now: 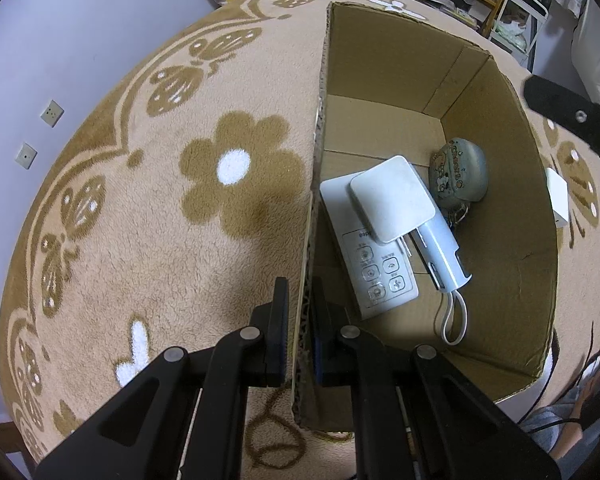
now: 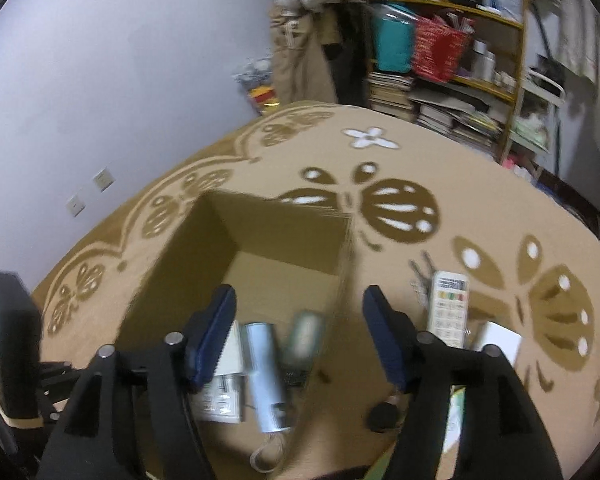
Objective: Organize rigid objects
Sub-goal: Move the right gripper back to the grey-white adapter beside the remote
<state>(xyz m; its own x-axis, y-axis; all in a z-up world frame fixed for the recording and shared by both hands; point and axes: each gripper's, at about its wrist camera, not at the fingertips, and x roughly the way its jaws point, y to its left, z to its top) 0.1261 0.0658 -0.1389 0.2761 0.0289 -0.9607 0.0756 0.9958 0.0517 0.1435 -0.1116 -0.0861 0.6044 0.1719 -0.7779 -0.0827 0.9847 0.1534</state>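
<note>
Cardboard box [image 1: 496, 184] already held a white adapter [image 1: 392, 198], flat remote [image 1: 370, 264], silver cylinder [image 1: 444, 256] and cartoon pouch [image 1: 458, 170]. Left gripper [image 1: 300, 320] jaws pinched the box's left wall. Right gripper [image 2: 298, 332] jaws were spread, empty. Outside by the box's right wall, on the rug [image 1: 140, 220]: remote [image 2: 447, 306], white block [image 2: 500, 340], dark item [image 2: 384, 416], probably still to load.

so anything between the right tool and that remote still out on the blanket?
Nothing visible. The right tool is open above the box wall; the remote lies outside it to the right on the blanket, top unobstructed.
</note>
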